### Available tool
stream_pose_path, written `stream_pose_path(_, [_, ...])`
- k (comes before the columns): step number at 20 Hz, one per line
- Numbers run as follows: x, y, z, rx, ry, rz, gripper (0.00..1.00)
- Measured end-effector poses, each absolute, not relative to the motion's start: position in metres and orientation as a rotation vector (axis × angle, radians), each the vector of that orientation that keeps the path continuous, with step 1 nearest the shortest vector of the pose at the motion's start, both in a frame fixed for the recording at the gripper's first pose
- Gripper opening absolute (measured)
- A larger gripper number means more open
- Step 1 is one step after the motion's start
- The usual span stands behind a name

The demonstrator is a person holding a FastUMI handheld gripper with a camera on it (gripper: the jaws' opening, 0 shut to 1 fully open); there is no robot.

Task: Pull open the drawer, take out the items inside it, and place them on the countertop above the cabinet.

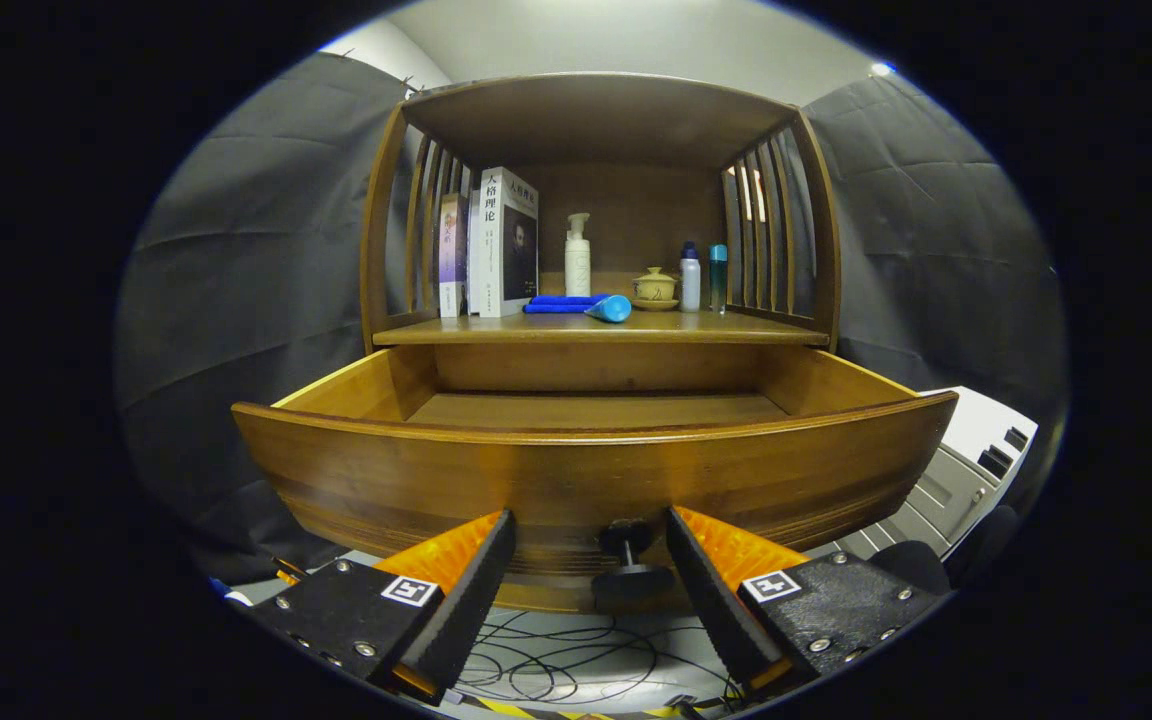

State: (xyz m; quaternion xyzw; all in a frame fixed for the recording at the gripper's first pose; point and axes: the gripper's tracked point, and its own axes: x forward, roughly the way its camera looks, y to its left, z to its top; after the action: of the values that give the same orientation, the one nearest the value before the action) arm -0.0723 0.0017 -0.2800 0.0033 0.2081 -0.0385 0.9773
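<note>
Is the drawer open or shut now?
Open. The drawer is pulled out from under the countertop, showing its bare floor. The gripper jaws stand apart on either side of the knob, not pressing it.

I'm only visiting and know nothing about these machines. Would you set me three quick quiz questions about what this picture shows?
1. True or false: the drawer is pulled open.
2. What sits between the fingers of the tool: A) the drawer knob, B) a book, C) a cup?
3. Fill in: the blue tube lies on the ____ above the drawer.

Key: 1. True; its visible floor looks bare. 2. A; the fingers stand apart either side of the knob, not touching it. 3. Countertop, just ahead of the white pump bottle.
</note>
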Motion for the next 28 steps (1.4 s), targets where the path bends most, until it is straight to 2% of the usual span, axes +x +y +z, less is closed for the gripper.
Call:
stream_pose_path(22, [0.04, -0.009, -0.288, 0.002, 0.354, -0.085, 0.94])
stream_pose_path(28, [0.072, -0.013, -0.301, -0.128, 0.359, -0.08, 0.94])
